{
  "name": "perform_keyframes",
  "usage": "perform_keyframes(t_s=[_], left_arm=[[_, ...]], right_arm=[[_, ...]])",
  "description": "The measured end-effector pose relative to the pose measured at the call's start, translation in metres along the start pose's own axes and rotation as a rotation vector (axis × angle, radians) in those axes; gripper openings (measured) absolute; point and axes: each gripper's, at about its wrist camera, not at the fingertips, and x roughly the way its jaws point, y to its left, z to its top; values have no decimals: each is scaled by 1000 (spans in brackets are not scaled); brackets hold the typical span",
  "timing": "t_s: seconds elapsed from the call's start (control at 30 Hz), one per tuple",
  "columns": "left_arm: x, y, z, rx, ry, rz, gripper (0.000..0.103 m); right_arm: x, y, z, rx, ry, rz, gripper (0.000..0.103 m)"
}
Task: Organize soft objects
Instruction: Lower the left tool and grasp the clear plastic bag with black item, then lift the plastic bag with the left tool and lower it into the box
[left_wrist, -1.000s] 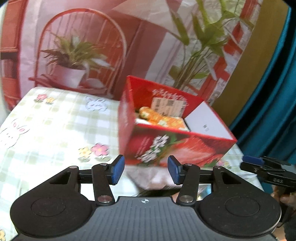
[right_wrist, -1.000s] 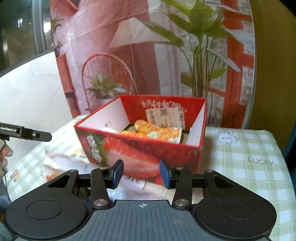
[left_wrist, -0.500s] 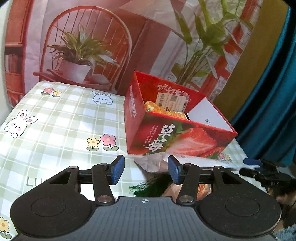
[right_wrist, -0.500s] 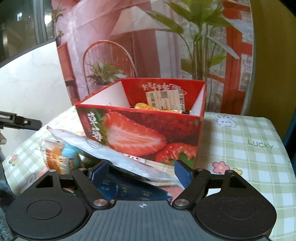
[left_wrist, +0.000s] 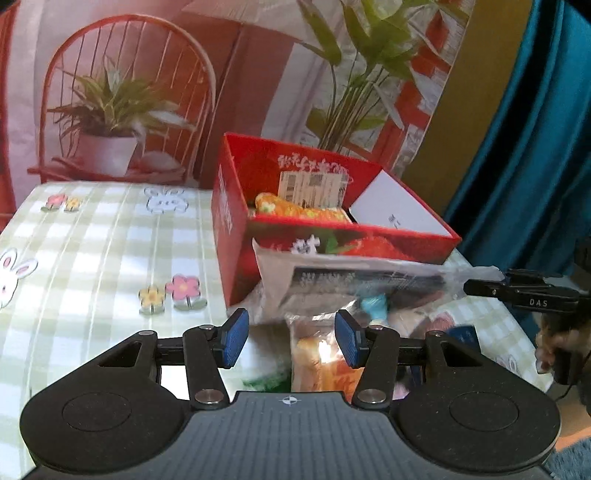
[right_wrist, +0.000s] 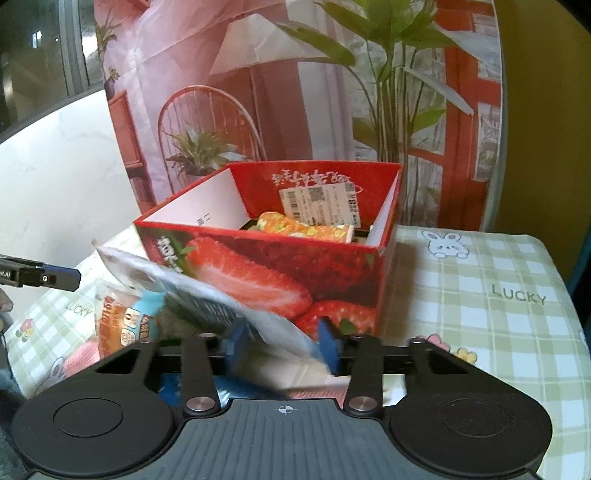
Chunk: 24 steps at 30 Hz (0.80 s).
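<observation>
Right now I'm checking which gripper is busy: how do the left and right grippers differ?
The left gripper stands open with nothing gripped between its blue pads; the right gripper is closing on the clear plastic packet. The left's pads look sharp, the right's blurred. Both point toward the red strawberry box.

Left claw (left_wrist: 290, 338) parted, right claw (right_wrist: 282, 345) closing

Home-like staged corner, bunny-print checked tablecloth (left_wrist: 92, 240), printed interior backdrop (right_wrist: 258, 92), teal curtain (left_wrist: 535, 147)

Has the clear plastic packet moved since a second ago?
Yes. The clear plastic packet is now raised against the red box front, between the right gripper's closing jaws.
</observation>
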Motion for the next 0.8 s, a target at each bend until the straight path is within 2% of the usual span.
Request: perform_keyframes(t_s=[0.37,0.57,0.7,0.8], left_arm=[[39,13,23,-37,-24,-19,54],[46,0,25,0,-35,-58,53],[50,-2,28,4,-40,-42,52],[49,0,29,-12,-41,-41,46]], right_arm=[[25,-18,16,-1,-7,-5,31],[30,-23,20,27,-17,1,30],[32,-23,23,37,-26,-7,29],[33,-24,25,50,-34,-14,27]])
